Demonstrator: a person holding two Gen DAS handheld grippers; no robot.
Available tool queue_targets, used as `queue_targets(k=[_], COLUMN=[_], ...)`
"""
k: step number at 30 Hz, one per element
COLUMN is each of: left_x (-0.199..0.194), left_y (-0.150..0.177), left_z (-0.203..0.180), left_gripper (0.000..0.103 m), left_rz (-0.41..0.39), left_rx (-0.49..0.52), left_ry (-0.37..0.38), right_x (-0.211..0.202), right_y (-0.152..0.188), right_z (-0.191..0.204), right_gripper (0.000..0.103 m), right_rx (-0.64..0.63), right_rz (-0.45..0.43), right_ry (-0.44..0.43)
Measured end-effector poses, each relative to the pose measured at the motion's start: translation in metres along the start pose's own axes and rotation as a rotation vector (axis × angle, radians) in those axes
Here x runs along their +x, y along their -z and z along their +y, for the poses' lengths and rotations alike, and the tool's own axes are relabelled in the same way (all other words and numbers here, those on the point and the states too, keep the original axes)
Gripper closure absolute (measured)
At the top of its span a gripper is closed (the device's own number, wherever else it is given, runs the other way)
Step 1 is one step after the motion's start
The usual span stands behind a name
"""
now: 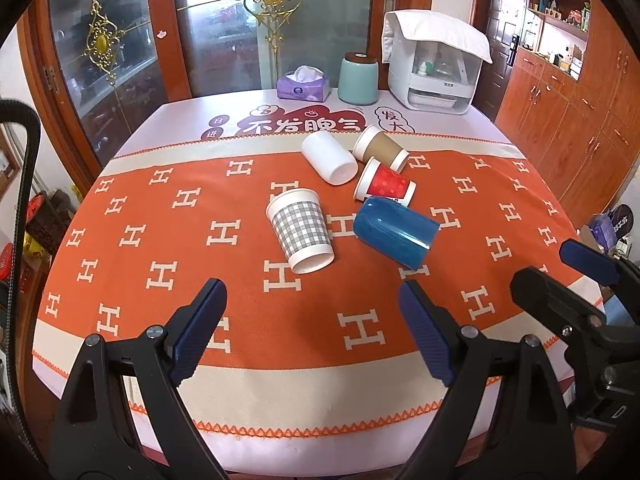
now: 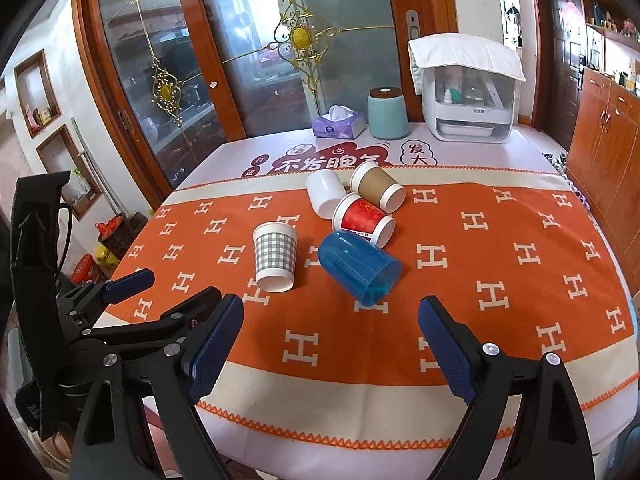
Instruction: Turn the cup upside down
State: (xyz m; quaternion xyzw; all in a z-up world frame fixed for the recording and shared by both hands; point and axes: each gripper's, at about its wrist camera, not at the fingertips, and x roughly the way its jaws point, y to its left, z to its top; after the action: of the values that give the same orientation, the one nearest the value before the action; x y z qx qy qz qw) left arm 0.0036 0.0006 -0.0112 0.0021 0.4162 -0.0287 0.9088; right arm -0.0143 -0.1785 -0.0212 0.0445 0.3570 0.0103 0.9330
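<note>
Several cups lie on their sides on the orange cloth [image 1: 168,216]: a grey checked paper cup [image 1: 300,229] [image 2: 275,255], a blue plastic cup [image 1: 394,230] [image 2: 358,266], a red paper cup [image 1: 385,184] [image 2: 362,220], a white cup [image 1: 329,158] [image 2: 325,193] and a brown paper cup [image 1: 380,148] [image 2: 377,186]. My left gripper [image 1: 312,332] is open and empty above the table's near edge, short of the checked cup. My right gripper [image 2: 330,348] is open and empty, short of the blue cup. It also shows at the right of the left wrist view [image 1: 560,268].
At the table's far edge stand a purple tissue box [image 1: 304,86], a teal canister [image 1: 358,79] and a white appliance under a cloth [image 1: 434,76]. Glass sliding doors stand behind. Wooden cabinets [image 1: 560,120] line the right. The left gripper shows at the left of the right wrist view [image 2: 132,288].
</note>
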Motion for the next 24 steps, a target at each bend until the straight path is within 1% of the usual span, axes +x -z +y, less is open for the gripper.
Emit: queue_targets(k=[24], left_x=[0.0043], left_y=[0.0020], left_z=[0.0016], left_gripper=[0.016], left_rz=[0.013], left_rx=[-0.006], left_ry=[0.002], right_x=[0.0095], right_y=[-0.0029], right_z=[0.0023], right_gripper=[0.013], right_rx=[-0.008], right_rz=[0.015], right_ry=[0.000])
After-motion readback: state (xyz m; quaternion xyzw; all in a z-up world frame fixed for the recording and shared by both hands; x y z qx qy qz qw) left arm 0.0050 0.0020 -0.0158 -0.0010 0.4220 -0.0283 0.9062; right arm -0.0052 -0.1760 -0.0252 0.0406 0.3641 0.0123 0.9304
